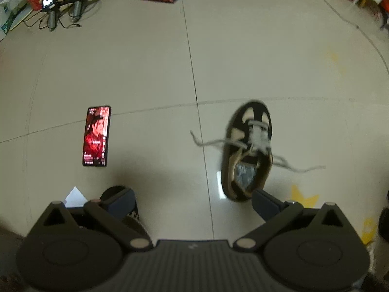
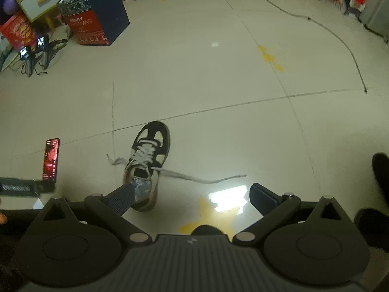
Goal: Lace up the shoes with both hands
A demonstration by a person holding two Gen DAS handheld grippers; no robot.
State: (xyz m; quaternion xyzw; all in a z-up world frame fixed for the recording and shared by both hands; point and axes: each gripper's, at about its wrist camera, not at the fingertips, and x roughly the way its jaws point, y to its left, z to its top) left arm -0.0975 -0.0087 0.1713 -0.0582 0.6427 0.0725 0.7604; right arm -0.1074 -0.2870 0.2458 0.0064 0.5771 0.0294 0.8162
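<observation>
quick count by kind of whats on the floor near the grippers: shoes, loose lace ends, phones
shoe: 1
loose lace ends: 2
phone: 1
total: 4
Both the left gripper and the right gripper are open and empty.

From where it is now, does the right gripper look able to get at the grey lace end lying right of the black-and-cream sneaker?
Probably yes. The right gripper is open, and the grey lace end lies loose on bare tiled floor just ahead, nothing between.
</observation>
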